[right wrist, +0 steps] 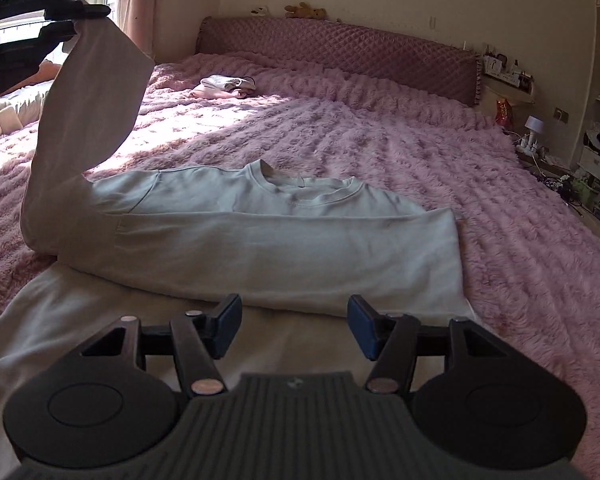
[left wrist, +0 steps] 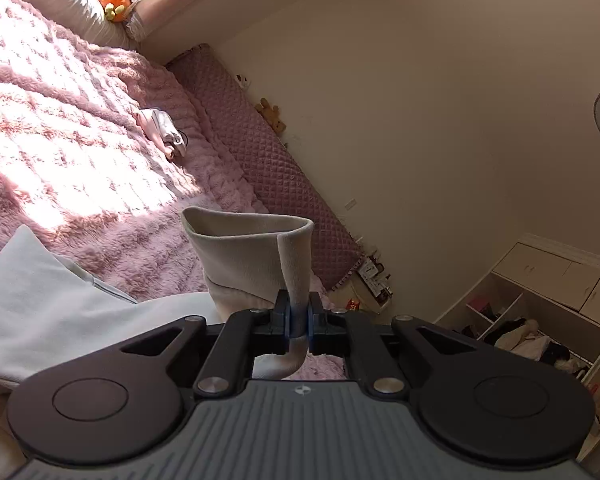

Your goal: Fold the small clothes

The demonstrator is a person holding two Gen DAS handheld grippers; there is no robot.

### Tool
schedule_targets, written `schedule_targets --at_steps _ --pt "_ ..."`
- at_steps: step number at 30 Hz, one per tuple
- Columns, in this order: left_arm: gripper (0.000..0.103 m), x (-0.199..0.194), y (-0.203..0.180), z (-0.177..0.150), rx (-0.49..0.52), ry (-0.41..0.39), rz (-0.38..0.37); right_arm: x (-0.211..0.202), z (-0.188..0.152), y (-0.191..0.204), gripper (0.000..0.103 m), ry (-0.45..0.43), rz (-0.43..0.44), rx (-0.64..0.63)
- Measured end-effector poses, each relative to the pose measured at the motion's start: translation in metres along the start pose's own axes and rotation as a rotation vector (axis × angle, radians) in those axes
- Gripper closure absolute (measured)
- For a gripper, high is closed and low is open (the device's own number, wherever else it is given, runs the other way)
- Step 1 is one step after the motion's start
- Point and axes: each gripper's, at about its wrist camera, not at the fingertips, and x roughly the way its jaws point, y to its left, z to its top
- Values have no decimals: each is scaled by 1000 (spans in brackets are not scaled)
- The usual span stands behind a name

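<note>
Fingers: left gripper (left wrist: 299, 316) pinching raised sleeve (left wrist: 296, 264); right gripper (right wrist: 294, 330) hovering, spread.
Tip: laying the cuff flat across the sweatshirt (right wrist: 300, 240).

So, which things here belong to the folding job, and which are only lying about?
For the job:
- sweatshirt
- its sleeve, held in the left claw
- right claw, open

Lying about:
- folded clothes pile
- plush toys
- orange toy
</note>
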Motion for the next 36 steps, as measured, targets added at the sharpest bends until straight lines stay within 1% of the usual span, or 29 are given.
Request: schedule_targets --at_steps 2,6,7,10,13,15,16,18,20,21,22,23,24,25,26,28,30,32,33,34,36 --pt "96 22 -7 -28 7 53 -20 -4 -7 -15 48 3 -22 11" --pt "96 63 -13 -85 51 196 -31 -11 -27 -47 48 20 -76 40" --pt "96 72 -13 -101 76 241 -21 -12 -32 -55 48 30 -85 53" --pt "95 88 -10 -142 110 329 -3 -13 -47 -78 48 62 -108 92" --pt "95 102 -5 -172 126 411 32 -13 -59 -95 48 88 -134 126" --pt "87 111 -5 -185 152 467 28 -13 -64 -104 48 97 -149 144" --pt "80 112 -11 -196 170 503 26 -13 -66 -107 48 99 -156 149" --pt "78 118 -13 -203 161 572 -3 -12 -68 -110 48 102 -165 158" --pt "74 121 -21 -203 158 623 -36 -12 -69 -114 48 103 -178 174" --pt "74 118 -28 -200 170 637 -52 -11 -69 -117 48 105 -184 189" --pt "73 114 -32 -195 181 633 -71 -11 -67 -120 48 102 -189 212" --pt "65 104 -38 -184 205 609 -99 -11 -66 -124 48 96 -190 237" --pt "59 95 -42 -174 231 585 -109 -10 -64 -128 48 88 -188 266" --pt "49 86 -43 -164 258 561 -110 -7 -60 -134 48 77 -180 303" --pt "45 76 -43 -150 288 536 -102 -4 -56 -138 48 63 -168 327" --pt "45 54 -36 -120 351 491 -60 5 -46 -145 48 30 -134 363" --pt "45 33 -21 -87 410 455 21 15 -34 -147 48 -17 -83 382" --pt "45 15 -5 -64 449 444 98 32 -22 -151 47 -44 -29 406" --pt "45 3 6 -49 485 436 155 40 -20 -153 46 -52 -10 426" --pt "45 -3 13 -42 509 431 194 53 -16 -158 46 -48 21 466" --pt "45 -21 33 -24 572 427 307 74 -12 -163 46 -15 59 547"
